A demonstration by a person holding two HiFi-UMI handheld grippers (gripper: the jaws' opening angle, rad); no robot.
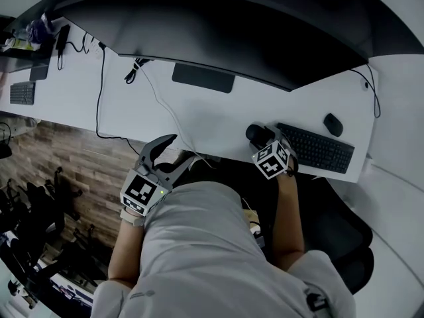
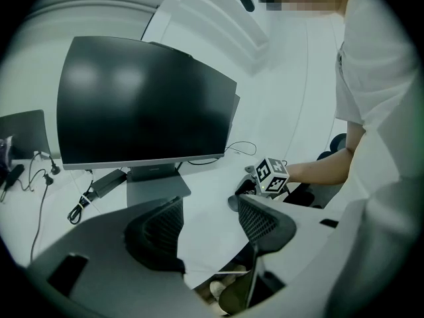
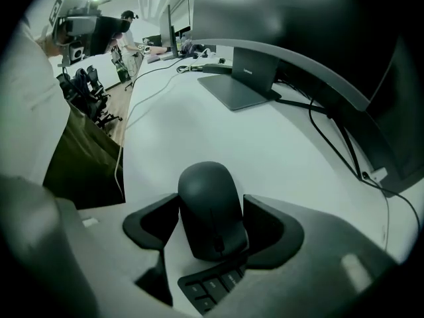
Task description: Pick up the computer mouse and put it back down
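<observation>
Right gripper point(image 3: 211, 227) is clamped on the dark computer mouse point(image 3: 209, 197) — both jaws press its sides, and the mouse's rounded back points away from the camera. In the head view the mouse sits at the left end of the black keyboard point(image 1: 317, 148), near the front edge of the white desk point(image 1: 199, 114). A few keys show just beneath the mouse in the right gripper view; I can't tell whether it touches the desk.

Left gripper point(image 2: 211, 225) is released — jaws spread with nothing between them, over the desk's front edge, well left of the mouse.

A large dark monitor point(image 1: 218, 38) spans the back of the desk. A second mouse point(image 1: 333, 124) lies just behind the keyboard's right end.
</observation>
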